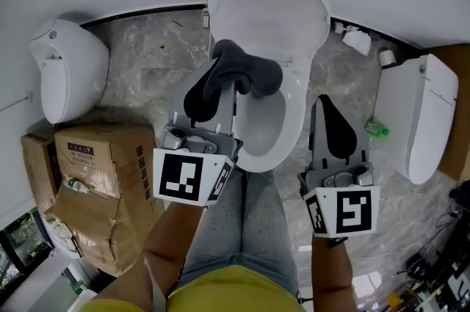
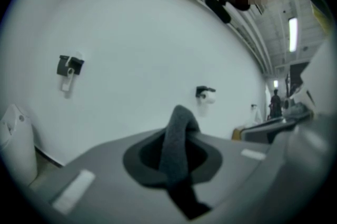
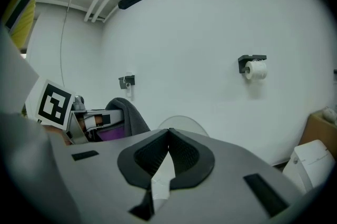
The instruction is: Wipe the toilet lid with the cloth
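Left hand-held gripper [image 1: 224, 83] clamps the dark cloth [image 1: 253, 68] over the bowl [image 1: 294, 120], with the raised toilet lid [image 1: 268, 9] just ahead. Right hand-held gripper [image 1: 328, 112], jaws together and empty, hangs beside the bowl's rim; floor [image 1: 367, 101] separates it from another toilet [image 1: 422, 120] rightward.
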`<state>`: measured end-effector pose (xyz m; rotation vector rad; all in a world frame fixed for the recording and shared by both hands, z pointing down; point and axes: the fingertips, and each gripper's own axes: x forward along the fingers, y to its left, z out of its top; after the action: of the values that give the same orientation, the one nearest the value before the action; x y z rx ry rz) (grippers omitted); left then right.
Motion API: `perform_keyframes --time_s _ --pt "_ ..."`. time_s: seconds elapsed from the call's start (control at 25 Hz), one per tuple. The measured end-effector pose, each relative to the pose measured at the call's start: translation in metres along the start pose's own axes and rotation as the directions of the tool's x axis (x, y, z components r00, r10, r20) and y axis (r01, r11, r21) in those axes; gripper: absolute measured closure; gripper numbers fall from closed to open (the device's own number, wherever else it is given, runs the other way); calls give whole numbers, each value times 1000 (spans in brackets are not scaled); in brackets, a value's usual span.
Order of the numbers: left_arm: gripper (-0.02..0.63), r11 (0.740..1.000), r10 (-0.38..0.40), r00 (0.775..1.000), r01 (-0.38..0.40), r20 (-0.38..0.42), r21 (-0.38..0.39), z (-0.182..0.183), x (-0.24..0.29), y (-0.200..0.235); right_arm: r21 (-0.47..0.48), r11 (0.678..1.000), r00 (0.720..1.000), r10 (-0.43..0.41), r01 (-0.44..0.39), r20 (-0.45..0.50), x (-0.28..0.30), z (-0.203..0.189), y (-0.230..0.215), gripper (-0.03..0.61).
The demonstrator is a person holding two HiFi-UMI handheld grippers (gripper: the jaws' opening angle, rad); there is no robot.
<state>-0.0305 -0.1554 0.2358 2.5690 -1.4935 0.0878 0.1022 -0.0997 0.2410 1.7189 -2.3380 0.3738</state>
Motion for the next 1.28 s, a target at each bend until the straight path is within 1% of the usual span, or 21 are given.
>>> perform_keyframes --time_s 0.36,0.52,0.64,0.76,0.84,0.96,1.08,1.16,1.28 --pt "591 999 34 999 -34 1 30 -32 41 8 22 1000 1000 8 -7 -24 21 -29 -11 561" --pt "591 998 54 998 -55 29 41 -38 63 13 32 999 999 6 -5 -37 29 -38 -19 561" --pt "591 997 71 997 -72 25 41 -45 80 19 35 999 999 11 -10 -44 35 -42 -23 561" --pt "591 993 85 996 -86 15 80 -54 99 21 40 999 999 17 -15 -50 42 -44 -30 561" --pt "591 987 116 993 -117 22 112 -57 109 25 48 999 998 22 -19 -52 47 -45 -36 561" --pt "591 971 194 980 -198 46 133 -60 122 39 51 998 998 34 -31 -55 54 -45 -40 561" --pt "591 959 243 970 -244 23 144 -70 137 50 53 998 997 40 -37 -58 59 -46 -44 561" --pt "591 951 274 962 -274 25 145 -73 147 55 57 998 997 40 -37 -62 61 -47 -47 561" --pt "591 923 335 941 -339 52 183 -77 158 64 63 997 997 37 -33 -70 62 -51 -50 561"
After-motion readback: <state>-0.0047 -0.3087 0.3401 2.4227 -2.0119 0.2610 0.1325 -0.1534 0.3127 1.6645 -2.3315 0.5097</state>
